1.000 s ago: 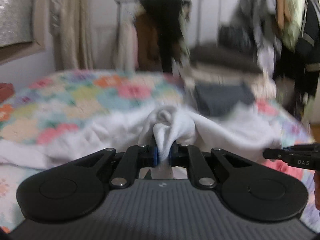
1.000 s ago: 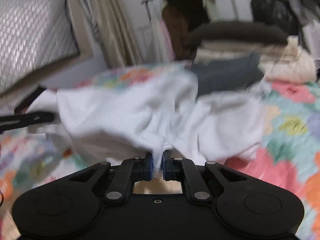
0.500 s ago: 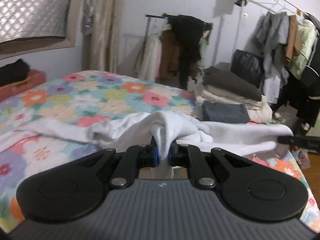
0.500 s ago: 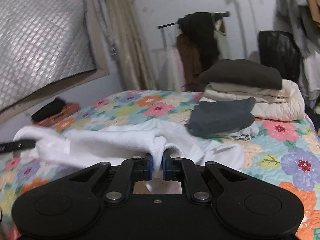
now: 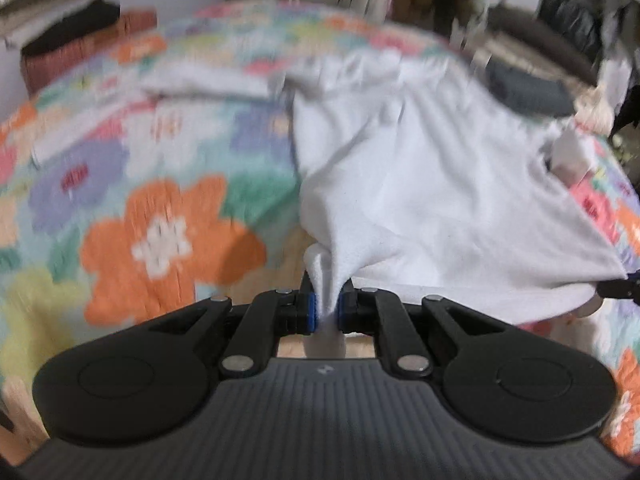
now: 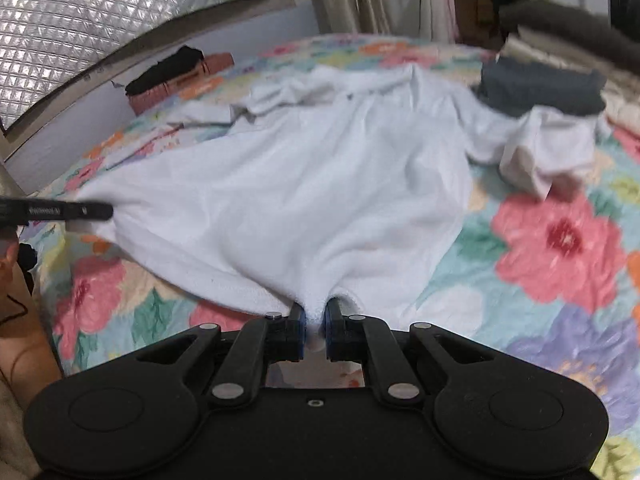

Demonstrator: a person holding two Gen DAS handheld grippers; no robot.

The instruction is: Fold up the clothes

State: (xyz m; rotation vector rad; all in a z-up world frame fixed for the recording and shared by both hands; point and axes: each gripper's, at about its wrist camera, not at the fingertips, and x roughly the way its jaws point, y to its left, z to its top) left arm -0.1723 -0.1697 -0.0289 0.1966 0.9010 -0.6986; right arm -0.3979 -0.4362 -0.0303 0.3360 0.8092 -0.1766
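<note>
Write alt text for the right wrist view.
The right gripper pinches the near edge of a white fleece garment spread over a floral quilt. The left gripper grips its far-left corner. A folded dark grey garment lies beyond it.

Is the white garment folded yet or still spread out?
Spread, not folded. The white garment lies open across the floral quilt, its near edge pinched by the left gripper and right gripper.
</note>
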